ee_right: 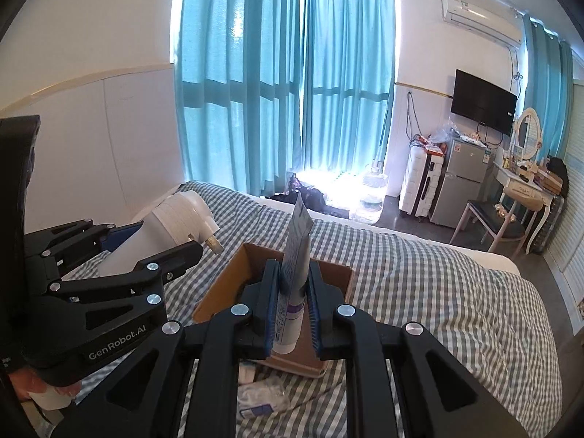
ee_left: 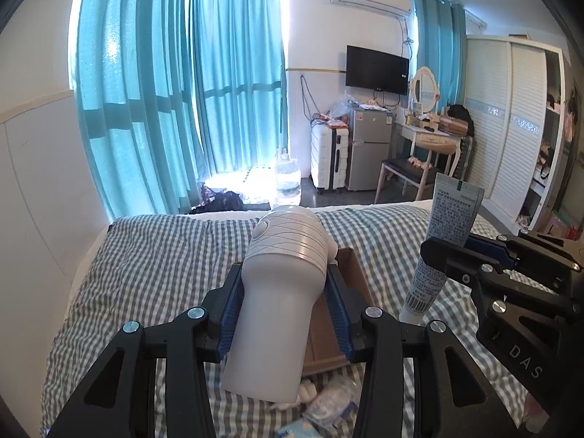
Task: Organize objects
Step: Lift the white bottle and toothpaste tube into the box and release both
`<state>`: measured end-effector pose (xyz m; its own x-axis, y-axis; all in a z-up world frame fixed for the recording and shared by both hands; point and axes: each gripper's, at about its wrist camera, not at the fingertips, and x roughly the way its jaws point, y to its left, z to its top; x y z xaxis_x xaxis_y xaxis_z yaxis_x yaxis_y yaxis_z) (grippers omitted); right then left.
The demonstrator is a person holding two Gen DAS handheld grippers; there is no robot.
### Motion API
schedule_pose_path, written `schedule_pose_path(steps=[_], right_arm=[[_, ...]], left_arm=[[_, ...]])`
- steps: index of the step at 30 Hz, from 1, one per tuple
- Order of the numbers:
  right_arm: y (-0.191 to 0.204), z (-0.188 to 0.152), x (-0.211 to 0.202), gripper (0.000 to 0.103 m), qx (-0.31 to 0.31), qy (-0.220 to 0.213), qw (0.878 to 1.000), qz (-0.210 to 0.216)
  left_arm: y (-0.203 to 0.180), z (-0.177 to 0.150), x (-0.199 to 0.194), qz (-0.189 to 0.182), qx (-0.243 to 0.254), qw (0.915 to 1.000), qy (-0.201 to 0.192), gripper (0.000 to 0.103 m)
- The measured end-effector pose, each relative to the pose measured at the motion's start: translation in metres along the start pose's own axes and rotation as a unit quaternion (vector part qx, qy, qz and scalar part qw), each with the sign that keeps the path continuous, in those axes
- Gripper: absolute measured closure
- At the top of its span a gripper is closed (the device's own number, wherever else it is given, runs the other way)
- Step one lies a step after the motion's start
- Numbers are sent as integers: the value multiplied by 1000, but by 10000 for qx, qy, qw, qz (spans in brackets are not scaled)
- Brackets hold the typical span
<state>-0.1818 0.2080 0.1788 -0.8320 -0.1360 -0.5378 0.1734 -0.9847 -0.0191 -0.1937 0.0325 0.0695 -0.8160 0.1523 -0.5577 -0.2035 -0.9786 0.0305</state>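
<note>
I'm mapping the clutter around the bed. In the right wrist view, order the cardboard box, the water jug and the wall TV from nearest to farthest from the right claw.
1. Cardboard box: on the checked bed, right beneath the right claw, which grips a tube.
2. Water jug: on the floor beyond the bed, by the curtains.
3. Wall TV: mounted on the far wall, upper right.

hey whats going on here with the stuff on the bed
A person is tidying items on a checked bed with two handheld grippers. The left gripper is shut on a white hair dryer, and the right gripper is shut on a squeeze tube, cap end down. Both are held above an open cardboard box on the bed. Some small packets lie near the box.
</note>
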Motion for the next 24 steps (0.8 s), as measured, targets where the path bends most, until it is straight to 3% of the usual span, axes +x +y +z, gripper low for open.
schedule_pose_path(steps=[11, 24], right_arm=[[-33, 8, 113, 89, 176, 549, 9983, -3], [-35, -41, 226, 89, 175, 1239, 9921, 70]], left_arm=[[15, -2, 108, 11, -102, 9986, 512, 58], [18, -55, 203, -141, -4, 9945, 1035, 58]])
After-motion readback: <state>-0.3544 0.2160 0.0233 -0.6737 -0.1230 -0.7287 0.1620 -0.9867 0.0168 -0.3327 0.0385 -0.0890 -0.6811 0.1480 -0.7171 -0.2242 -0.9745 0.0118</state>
